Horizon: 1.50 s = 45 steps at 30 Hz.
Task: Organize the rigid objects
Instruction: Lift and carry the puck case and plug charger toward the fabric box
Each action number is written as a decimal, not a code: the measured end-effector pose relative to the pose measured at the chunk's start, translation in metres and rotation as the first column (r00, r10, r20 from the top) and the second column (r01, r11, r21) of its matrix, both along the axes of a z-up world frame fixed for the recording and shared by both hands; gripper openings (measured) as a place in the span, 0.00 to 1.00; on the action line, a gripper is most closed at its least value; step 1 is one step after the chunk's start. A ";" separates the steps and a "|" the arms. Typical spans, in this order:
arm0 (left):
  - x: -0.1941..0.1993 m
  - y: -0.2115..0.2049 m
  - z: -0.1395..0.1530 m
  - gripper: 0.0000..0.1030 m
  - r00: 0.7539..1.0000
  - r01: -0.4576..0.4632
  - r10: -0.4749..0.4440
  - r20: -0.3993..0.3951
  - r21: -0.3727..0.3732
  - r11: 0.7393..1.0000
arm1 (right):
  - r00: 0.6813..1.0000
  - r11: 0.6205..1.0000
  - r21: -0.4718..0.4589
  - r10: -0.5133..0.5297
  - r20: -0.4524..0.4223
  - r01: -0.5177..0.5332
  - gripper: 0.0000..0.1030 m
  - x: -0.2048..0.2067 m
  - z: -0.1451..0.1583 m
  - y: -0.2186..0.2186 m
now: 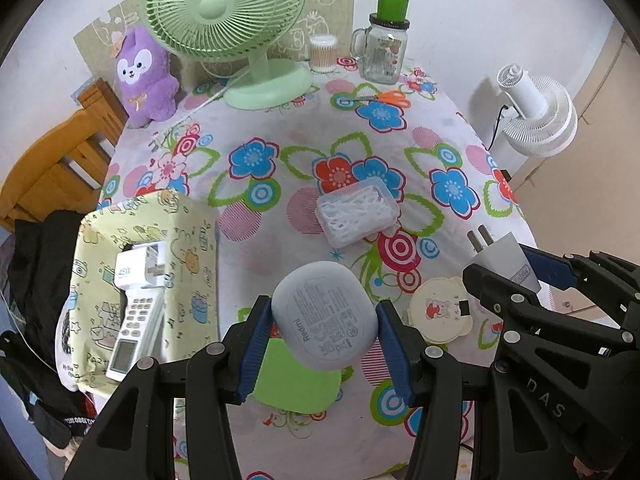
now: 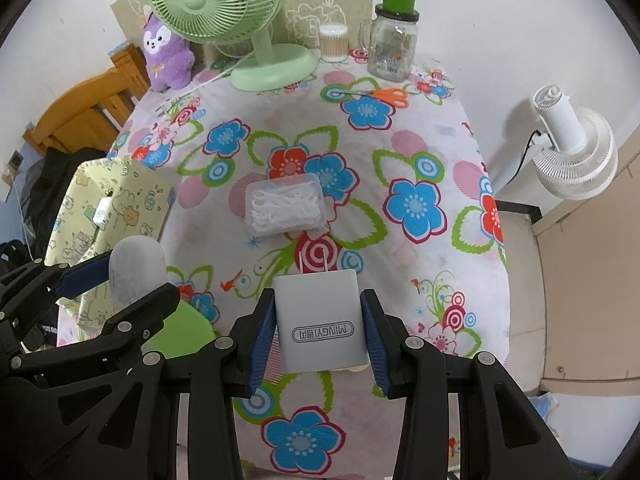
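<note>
My left gripper (image 1: 325, 330) is shut on a grey rounded earbud case (image 1: 325, 316), held above a green square pad (image 1: 298, 376) on the flowered tablecloth. In the right wrist view the same case (image 2: 136, 272) shows at the left in that gripper (image 2: 120, 282). My right gripper (image 2: 318, 330) is shut on a white wall charger (image 2: 320, 316) with its prongs pointing away; in the left wrist view the charger (image 1: 506, 258) sits at the right edge in the right gripper (image 1: 512, 270). A yellow patterned fabric bin (image 1: 192, 264) at the left holds a white charger box (image 1: 138, 266) and a remote (image 1: 134, 334).
A clear box of floss picks (image 1: 358, 210) lies mid-table. A round bear coaster (image 1: 440, 314) sits below the charger. At the back stand a green fan (image 1: 224, 12), a purple plush (image 1: 146, 74), a cotton swab tub (image 1: 323, 53), a glass jar (image 1: 384, 46) and orange scissors (image 1: 384, 98). A white fan (image 1: 536, 112) is off the table's right edge.
</note>
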<state>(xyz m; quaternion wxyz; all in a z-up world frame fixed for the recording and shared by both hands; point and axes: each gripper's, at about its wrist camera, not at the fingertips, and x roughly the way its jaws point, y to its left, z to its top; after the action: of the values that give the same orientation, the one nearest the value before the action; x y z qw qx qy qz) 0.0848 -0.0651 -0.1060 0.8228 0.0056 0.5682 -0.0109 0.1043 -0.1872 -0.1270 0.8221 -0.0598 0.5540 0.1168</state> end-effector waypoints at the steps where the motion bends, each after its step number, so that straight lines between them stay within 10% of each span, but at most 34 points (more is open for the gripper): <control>1: 0.000 0.001 0.001 0.53 1.000 0.001 -0.001 0.002 -0.001 1.000 | 1.000 1.000 0.000 -0.001 0.004 0.001 0.44 -0.001 0.002 0.002; 45: -0.027 0.122 0.010 0.53 0.999 0.014 -0.014 0.044 -0.005 1.000 | 0.999 0.999 0.036 -0.042 0.021 0.041 0.44 -0.026 0.007 0.118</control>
<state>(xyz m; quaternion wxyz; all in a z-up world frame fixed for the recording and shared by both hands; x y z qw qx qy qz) 0.0578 0.0570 -0.0958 0.8349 0.0075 0.5501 -0.0180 0.0781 -0.0688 -0.1199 0.8313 -0.0350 0.5440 0.1088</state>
